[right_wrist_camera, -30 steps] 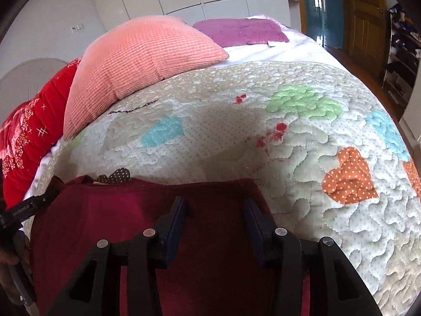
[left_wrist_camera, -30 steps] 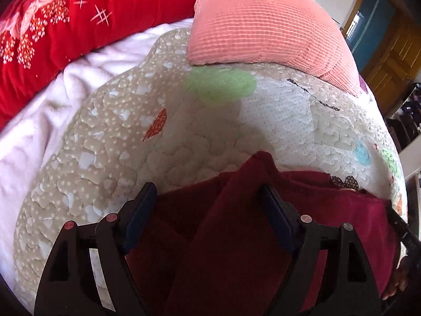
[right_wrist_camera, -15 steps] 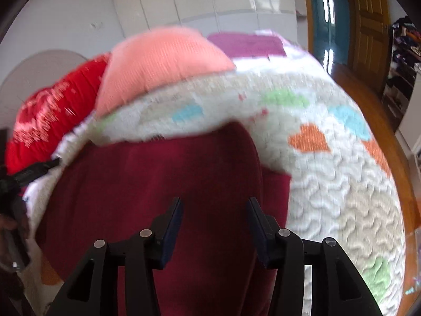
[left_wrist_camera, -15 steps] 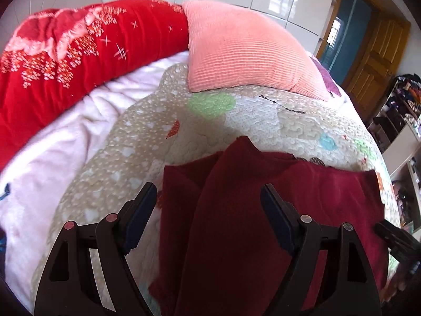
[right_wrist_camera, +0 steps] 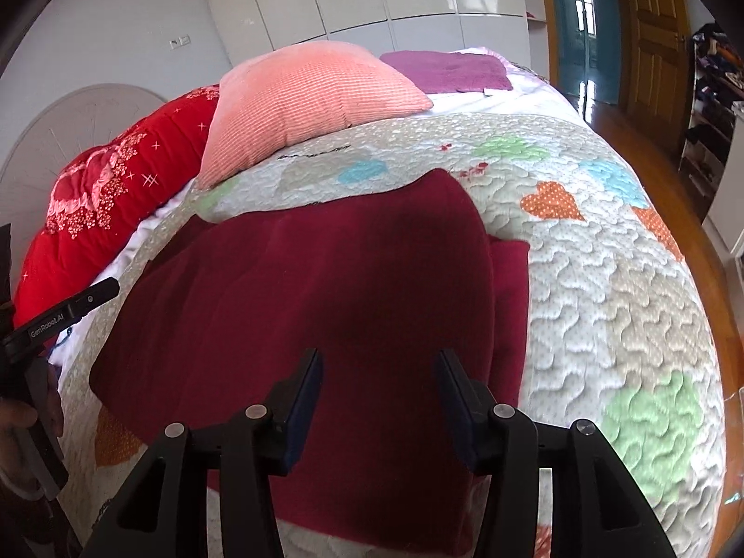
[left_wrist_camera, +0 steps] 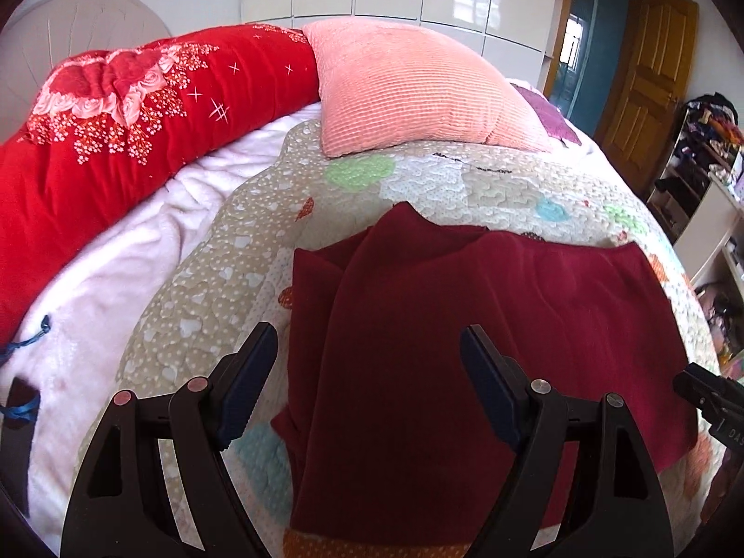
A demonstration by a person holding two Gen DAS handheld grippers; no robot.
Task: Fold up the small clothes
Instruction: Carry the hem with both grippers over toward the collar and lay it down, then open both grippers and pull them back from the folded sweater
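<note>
With both the left claw (left_wrist_camera: 365, 388) and right claw (right_wrist_camera: 379, 411) parted and empty above the bed quilt (right_wrist_camera: 604, 288), we judge the dark red garment (left_wrist_camera: 465, 325) lying there soft, light, best pinched at a corner.

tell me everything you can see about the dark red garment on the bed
The dark red garment is soft, matte, fleece-like fabric in one plain maroon colour. It lies spread on the heart-patterned quilt, partly folded: a side flap is turned inward at each end, leaving layered edges and a rounded peak at the far edge. A few shallow wrinkles cross it. Neither open gripper grips it; whether it is a top or trousers cannot be told.
</note>
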